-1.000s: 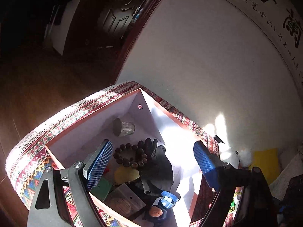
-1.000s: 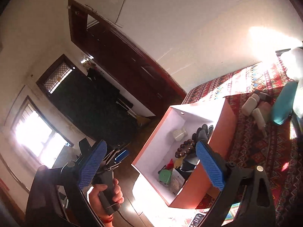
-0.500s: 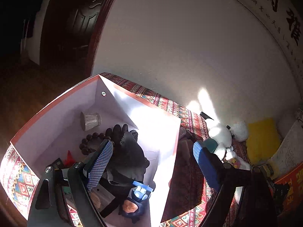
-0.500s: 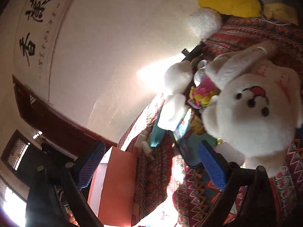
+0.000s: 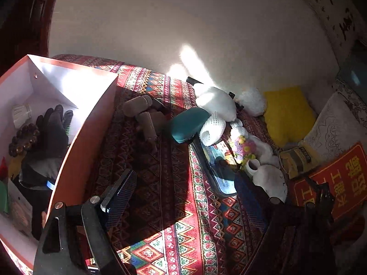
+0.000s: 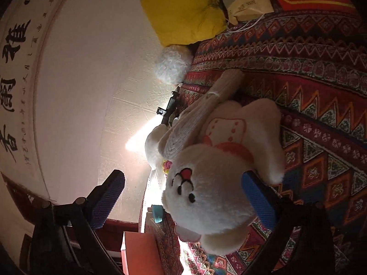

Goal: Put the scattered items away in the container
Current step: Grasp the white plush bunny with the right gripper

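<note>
1. While both sets of jaws stand wide apart, the right gripper (image 6: 183, 197) brackets the plush rabbit (image 6: 213, 178), right pad beside its cheek; contact unclear.
2. Left gripper (image 5: 183, 197) hovers empty over the patterned cloth (image 5: 165, 183).
3. Rabbit lies on the cloth, white, red nose.
4. Box (image 5: 87, 123) holds a black glove (image 5: 50, 133) and beads (image 5: 23, 137); its lower contents are dark.

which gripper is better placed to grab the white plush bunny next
Right. The right gripper is open with the plush bunny lying between its fingers; the left gripper hangs open over bare patterned cloth.
</note>
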A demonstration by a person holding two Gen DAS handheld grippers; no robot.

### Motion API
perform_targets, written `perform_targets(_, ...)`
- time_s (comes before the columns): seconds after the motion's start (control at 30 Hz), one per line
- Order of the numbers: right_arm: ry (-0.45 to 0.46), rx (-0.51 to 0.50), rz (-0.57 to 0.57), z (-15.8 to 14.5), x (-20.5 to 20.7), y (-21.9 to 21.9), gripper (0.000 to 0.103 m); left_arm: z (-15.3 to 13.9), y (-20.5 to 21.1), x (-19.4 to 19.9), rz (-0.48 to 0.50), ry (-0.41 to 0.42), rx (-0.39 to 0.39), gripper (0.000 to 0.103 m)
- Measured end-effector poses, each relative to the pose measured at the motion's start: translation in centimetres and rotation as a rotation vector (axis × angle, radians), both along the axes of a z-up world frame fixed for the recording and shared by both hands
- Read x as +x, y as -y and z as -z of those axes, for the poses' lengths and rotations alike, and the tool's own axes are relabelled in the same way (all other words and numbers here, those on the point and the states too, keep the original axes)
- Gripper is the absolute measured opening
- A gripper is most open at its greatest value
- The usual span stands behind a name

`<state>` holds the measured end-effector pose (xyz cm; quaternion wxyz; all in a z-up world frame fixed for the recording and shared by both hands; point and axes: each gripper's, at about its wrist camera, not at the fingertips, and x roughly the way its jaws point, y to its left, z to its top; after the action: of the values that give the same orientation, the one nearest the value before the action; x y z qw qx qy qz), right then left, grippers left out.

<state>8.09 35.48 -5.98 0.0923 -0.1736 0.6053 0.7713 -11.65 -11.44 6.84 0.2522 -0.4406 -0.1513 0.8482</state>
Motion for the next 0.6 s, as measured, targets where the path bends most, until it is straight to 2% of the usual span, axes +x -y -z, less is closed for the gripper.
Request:
perform_targets(0.1,0.009,-0.066,-0.001,1.4,0.0,-1.0,0.102,1.7,-4.6,-0.1,0.067,0.078,0.059,0.087)
perform_targets(0.23,0.018,-0.105,-0.036,2.7,-1.0,-1.8,0.102,3.4,-11.6,-0.6,0.134,0.138,0.130,0.087)
perform_targets(0.4,0.021,-0.155,-0.033,4.3,-2.4,-3.2,0.102,7.3,-20.2,-0.8,0.207,0.255,0.163,0.087)
perform_targets(0.47,0.042,-0.148,-0.041,4.4,-2.9,-3.2,0.103,8.9,-23.0,-0.8,0.221,0.303,0.161,0.087)
perform_targets(0.57,0.098,-0.083,-0.069,3.8,-3.6,-2.6,0.103,10.5,-26.0,-0.8,0.224,0.353,0.140,0.087)
perform_targets(0.6,0.110,-0.072,-0.074,3.7,-3.7,-2.4,0.103,10.7,-26.6,-0.7,0.220,0.356,0.145,0.090)
